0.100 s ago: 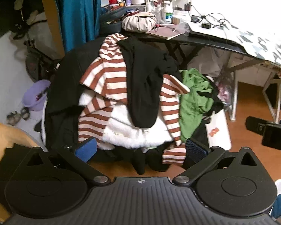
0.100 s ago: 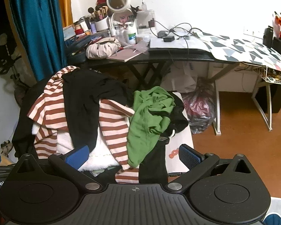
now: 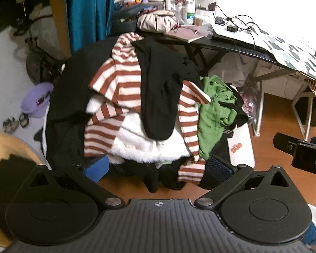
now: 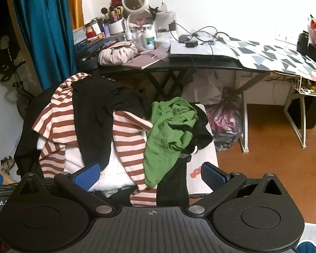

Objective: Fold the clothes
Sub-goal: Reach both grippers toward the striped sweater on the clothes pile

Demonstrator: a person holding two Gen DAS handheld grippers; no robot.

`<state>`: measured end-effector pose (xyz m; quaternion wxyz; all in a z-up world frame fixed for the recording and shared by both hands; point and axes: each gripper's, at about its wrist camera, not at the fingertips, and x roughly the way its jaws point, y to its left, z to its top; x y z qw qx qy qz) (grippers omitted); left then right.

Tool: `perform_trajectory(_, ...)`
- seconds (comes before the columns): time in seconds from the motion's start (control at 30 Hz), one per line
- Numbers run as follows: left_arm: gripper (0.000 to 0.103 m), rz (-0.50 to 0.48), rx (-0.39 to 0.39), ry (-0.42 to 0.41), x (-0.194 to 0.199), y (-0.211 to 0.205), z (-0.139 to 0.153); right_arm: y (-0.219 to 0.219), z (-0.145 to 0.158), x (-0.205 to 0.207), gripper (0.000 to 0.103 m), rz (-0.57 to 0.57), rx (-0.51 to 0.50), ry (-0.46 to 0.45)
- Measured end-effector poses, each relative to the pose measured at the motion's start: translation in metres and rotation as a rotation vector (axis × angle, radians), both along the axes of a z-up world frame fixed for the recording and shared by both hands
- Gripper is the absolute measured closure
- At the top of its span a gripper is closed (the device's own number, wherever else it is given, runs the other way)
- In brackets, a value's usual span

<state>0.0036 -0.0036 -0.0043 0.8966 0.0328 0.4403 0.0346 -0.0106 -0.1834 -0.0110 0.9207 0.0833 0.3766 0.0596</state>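
Left gripper: jaws spread wide, holding nothing, just in front of the near edge of the clothes.
Right gripper: jaws wide apart, holding nothing, near the pile's right side.
Clothes: heaped in the middle of the room, near the desk.
Striped top: red and white, spread across the heap.
Black garment: draped over the striped top.
Green garment: bunched at the right, hanging down.
White fluffy piece: under the stripes, near side.
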Motion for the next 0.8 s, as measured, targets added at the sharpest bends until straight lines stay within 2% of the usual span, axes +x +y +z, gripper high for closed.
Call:
perform_trajectory(0.07, 0.000, -0.004, -0.109, -0.036, -0.010, 0.011, 0.002, 0.002, 0.000, 0.001, 0.001, -0.002, -0.011, -0.005)
perform_trajectory(0.2, 0.000, 0.010, -0.160, -0.018, -0.007, 0.025, 0.005, 0.005, 0.000, 0.002, 0.001, -0.006, -0.033, -0.015)
perform_trajectory(0.33, 0.000, 0.043, -0.276, -0.009, 0.000, 0.053, 0.000, 0.003, 0.005, 0.012, 0.001, -0.011, -0.041, -0.018)
perform_trajectory(0.53, 0.000, 0.109, -0.324, 0.001, 0.010, 0.075, -0.005, -0.001, 0.014, 0.029, 0.001, 0.016, -0.010, -0.089)
perform_trajectory(0.63, 0.000, 0.134, -0.353, -0.043, 0.016, 0.085, -0.002, -0.001, 0.022, 0.042, 0.001, 0.027, -0.024, -0.131)
perform_trajectory(0.8, 0.000, 0.137, -0.346, -0.112, 0.037, 0.089, -0.001, -0.005, 0.023, 0.066, 0.001, 0.039, -0.034, -0.169)
